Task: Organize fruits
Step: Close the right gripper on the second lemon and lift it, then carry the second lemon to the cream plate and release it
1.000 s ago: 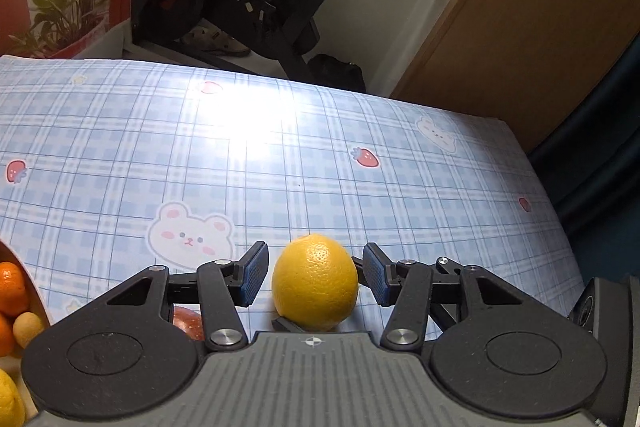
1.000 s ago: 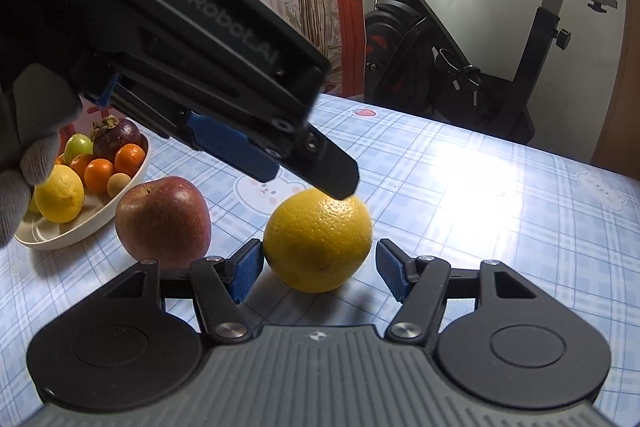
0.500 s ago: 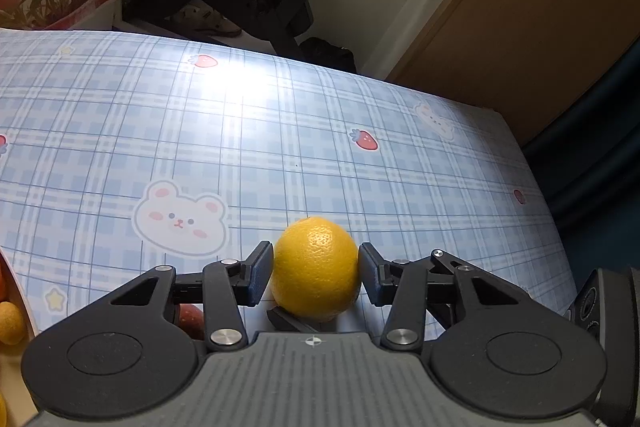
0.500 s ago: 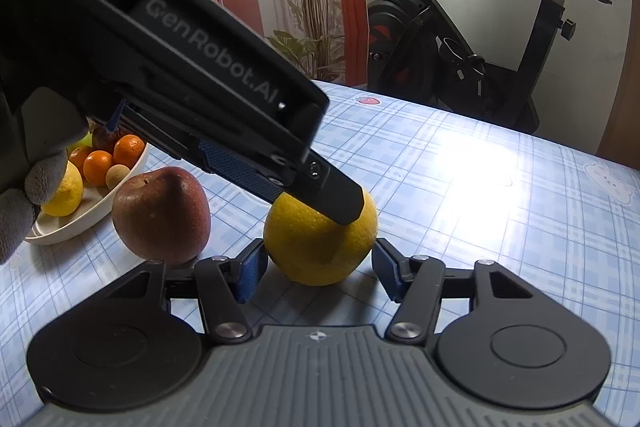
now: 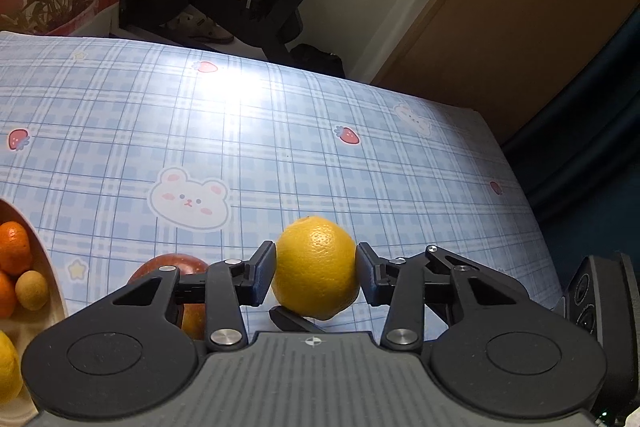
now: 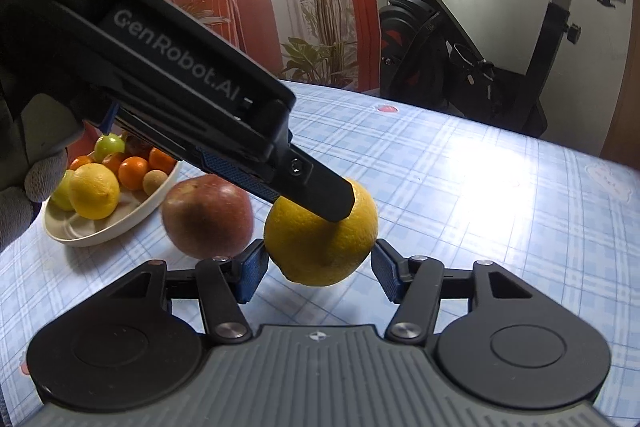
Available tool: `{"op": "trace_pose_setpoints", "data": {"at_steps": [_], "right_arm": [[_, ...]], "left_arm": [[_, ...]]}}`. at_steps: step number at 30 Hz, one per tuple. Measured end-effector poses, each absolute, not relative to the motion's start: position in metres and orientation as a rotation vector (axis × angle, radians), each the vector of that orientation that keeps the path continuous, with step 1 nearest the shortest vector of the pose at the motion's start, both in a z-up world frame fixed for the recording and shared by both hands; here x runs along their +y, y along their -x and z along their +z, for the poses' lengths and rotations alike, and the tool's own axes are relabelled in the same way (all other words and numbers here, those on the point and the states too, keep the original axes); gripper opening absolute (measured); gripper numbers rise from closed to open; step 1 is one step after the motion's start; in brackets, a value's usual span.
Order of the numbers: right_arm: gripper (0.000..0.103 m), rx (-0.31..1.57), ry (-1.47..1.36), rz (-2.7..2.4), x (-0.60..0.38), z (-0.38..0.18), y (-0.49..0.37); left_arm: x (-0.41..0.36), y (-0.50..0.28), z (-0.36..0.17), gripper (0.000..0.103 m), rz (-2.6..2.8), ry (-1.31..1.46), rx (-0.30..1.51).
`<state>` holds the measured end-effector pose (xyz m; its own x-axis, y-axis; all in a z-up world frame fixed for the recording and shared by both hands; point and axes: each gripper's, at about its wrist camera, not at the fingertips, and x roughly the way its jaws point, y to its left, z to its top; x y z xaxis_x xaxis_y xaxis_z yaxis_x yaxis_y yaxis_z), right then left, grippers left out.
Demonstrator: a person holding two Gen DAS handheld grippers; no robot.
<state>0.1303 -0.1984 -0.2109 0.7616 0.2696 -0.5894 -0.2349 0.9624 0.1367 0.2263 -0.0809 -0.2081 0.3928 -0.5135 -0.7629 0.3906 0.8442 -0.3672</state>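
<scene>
Lemon (image 5: 316, 267) clamped between closing left gripper (image 5: 316, 277) pads, lifted clear of the checked tablecloth (image 5: 280, 131), long axis roughly upright, nub pointing down, right gripper (image 6: 320, 269) jaws flanking lemon without visible contact, apple (image 6: 208, 215) just beside lemon, bowl (image 6: 100, 231) beyond apple.

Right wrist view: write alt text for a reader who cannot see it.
A yellow orange sits between the right tongs, with the left tongs clamped on it from above. Behind it are a red apple and a bowl of fruit.
</scene>
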Motion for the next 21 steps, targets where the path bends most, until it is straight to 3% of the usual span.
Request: {"op": "trace_pose_setpoints", "data": {"at_steps": [21], "right_arm": [[0.06, 0.614, 0.089, 0.478, -0.073, -0.179, -0.146]], "left_arm": [[0.044, -0.192, -0.17, 0.044, -0.483, 0.197, 0.937]]}}
